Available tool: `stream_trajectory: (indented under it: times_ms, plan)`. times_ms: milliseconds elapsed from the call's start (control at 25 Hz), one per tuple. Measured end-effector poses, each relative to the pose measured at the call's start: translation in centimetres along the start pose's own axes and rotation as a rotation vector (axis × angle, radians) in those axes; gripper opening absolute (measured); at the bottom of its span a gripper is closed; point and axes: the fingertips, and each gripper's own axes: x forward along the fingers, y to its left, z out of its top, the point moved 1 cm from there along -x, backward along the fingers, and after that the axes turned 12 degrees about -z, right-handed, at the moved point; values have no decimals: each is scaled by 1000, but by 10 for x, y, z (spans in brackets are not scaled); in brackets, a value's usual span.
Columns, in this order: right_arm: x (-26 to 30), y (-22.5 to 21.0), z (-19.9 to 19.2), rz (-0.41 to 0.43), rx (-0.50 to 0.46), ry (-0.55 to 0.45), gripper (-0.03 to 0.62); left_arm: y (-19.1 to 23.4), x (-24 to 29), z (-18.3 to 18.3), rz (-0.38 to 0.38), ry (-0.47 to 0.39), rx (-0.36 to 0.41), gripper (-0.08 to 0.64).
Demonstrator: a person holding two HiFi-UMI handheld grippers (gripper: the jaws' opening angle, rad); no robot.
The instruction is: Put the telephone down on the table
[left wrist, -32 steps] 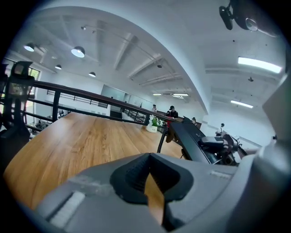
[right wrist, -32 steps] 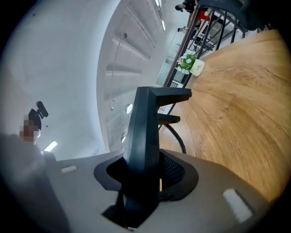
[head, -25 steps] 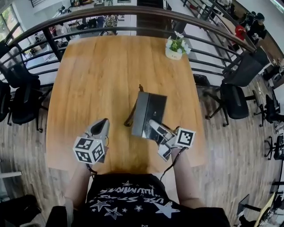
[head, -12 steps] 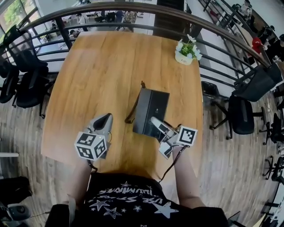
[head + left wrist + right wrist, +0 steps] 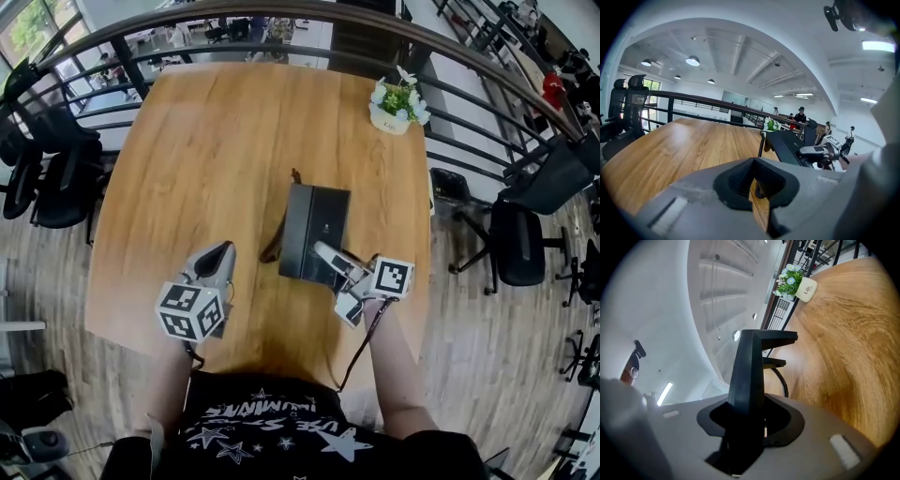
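Observation:
The telephone (image 5: 314, 230) is a flat black box with a coiled cord (image 5: 276, 247) hanging off its left side. It is held tilted low over the wooden table (image 5: 216, 150). My right gripper (image 5: 325, 254) is shut on its near right edge. In the right gripper view the black body (image 5: 747, 371) stands clamped between the jaws, with the cord (image 5: 782, 382) behind it. My left gripper (image 5: 223, 251) hovers to the left of the telephone, shut and empty. The left gripper view shows the telephone (image 5: 786, 144) and the right gripper (image 5: 820, 151) to its right.
A small potted plant (image 5: 397, 103) stands at the table's far right corner. A dark railing (image 5: 281, 19) curves behind the table. Black office chairs stand at the left (image 5: 42, 173) and right (image 5: 525, 234). Bare wood lies around the telephone.
My right gripper, with the telephone in it, has shifted a little and sunk toward the tabletop. The left gripper has drifted slightly beside it.

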Motion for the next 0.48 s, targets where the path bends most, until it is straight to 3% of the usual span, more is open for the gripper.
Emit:
stream_trajectory:
  times_ms: [480]
  plan:
    - [7,-42,10,-12,13,57,161,14,29,-5,11,29,-27,2]
